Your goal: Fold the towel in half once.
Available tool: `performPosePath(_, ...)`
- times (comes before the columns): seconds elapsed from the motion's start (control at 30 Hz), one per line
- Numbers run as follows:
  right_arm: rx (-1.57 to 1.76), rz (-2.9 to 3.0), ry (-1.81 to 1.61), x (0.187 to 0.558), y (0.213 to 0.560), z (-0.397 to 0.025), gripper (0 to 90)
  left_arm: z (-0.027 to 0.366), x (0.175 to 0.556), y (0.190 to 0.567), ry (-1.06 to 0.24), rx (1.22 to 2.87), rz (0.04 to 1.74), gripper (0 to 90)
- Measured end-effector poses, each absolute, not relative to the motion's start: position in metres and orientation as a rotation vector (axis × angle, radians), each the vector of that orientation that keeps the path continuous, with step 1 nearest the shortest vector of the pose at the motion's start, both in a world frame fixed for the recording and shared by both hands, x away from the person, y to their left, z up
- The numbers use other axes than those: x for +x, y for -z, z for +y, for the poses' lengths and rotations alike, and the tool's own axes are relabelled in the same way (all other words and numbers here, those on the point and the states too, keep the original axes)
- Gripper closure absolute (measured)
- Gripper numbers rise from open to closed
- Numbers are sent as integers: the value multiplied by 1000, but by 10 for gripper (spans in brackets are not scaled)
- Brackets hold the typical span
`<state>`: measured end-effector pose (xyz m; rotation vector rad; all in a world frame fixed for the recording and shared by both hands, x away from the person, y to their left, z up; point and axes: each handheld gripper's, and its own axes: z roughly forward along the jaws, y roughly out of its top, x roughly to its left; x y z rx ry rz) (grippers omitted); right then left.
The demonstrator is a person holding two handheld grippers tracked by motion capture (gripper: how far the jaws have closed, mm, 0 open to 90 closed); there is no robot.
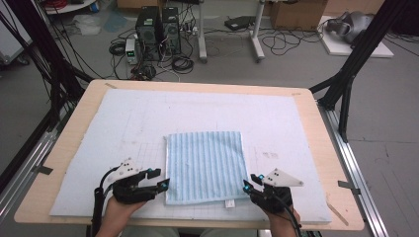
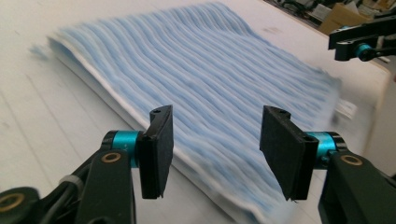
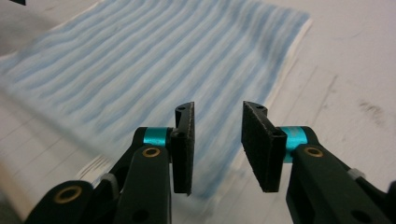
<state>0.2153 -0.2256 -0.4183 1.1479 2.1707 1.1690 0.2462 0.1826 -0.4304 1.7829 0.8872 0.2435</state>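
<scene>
High view: folded blue-striped towel (image 1: pixel 205 167) lies flat near the front of the white mat (image 1: pixel 123 118), left gripper (image 1: pixel 159 178) and right gripper (image 1: pixel 248 183) at its two near corners, nothing grasped. Left gripper view: jaws wide apart over the towel's near edge. Right gripper view: jaws apart, narrower, above the corner; next fold looks not yet started.

Counter (image 1: pixel 316 128): light wood, rectangular.
Mat (image 1: pixel 148 113): pale blue-white, covers most of the counter.
Towel (image 1: pixel 205 165): blue-striped, folded flat, near the front edge, centred.
</scene>
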Motion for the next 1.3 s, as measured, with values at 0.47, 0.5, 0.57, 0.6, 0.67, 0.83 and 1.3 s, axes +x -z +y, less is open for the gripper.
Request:
performPosePath(0.47, 1300, 2087, -1147, 313, 419, -222, 487, 190, 331, 423, -335, 1754, 966, 459)
performPosePath(0.5, 1301, 2087, -1128, 320, 418, -221, 489, 190, 339, 424, -345, 1766, 976, 464)
performPosePath(0.57, 1290, 2090, -1109, 333, 415, -217, 544, 188, 351, 428, -338, 1763, 1002, 476)
performPosePath(0.6, 1267, 2089, -1101, 338, 414, -216, 594, 187, 355, 429, -346, 1772, 1009, 477)
performPosePath(0.67, 1236, 2080, -1074, 346, 413, -213, 676, 183, 365, 432, -351, 1787, 1028, 476)
performPosePath(0.83, 1239, 2130, -1047, 374, 419, -204, 666, 173, 383, 437, -395, 1825, 1076, 430)
performPosePath(1.3, 1400, 2189, -1038, 403, 446, -201, 802, 157, 397, 451, -434, 1949, 1117, 853)
